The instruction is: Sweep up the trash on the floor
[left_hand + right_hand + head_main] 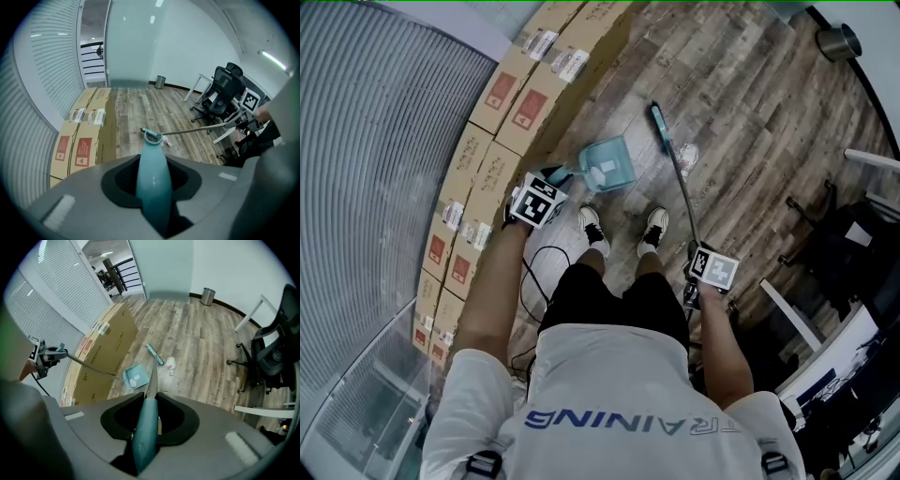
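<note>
Our left gripper (153, 185) is clamped on the dustpan (607, 165) handle, our right gripper (144, 430) on the broom (679, 183). The trash (687, 156) lies beside the broom head, apart from the dustpan. We think a crooked stroke could push it past the rim.
</note>
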Motion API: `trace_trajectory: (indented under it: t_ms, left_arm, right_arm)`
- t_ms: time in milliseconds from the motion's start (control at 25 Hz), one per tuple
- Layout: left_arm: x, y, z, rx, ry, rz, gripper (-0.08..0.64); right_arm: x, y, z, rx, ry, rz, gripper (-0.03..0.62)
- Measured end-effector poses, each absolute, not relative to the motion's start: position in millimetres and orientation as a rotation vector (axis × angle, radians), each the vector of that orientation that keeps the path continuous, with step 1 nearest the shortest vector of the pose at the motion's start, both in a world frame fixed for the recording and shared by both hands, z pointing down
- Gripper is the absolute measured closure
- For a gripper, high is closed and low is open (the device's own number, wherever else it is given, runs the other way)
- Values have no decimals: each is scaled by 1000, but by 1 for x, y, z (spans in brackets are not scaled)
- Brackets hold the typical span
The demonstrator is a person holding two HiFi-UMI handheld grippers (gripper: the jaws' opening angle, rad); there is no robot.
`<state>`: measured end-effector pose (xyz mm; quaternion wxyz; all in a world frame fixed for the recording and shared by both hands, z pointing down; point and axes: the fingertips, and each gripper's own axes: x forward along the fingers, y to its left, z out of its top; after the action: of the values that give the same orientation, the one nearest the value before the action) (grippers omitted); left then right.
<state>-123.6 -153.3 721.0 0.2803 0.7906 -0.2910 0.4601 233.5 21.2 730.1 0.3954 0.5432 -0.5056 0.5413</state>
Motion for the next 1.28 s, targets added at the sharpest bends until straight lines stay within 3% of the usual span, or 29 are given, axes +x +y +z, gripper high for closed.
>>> trace_trajectory:
  t_ms: [240,880,1080,1280]
  left_arm:
    - [-123,-153,721,2121,-779,1229,454]
    - [-123,-150,722,2118,-782,1230,453]
    - [-122,-151,721,2122,-782,1230,453]
    - [-123,-150,721,2122,-781,1229,453]
  right_arm:
    - [248,28,756,1366,-1188,1410,486]
    - [120,61,748,1026,-1351,1791,486]
    - [141,54,737,1078,-1376,1708,485]
    - [216,33,728,1291,-1332,1633,485]
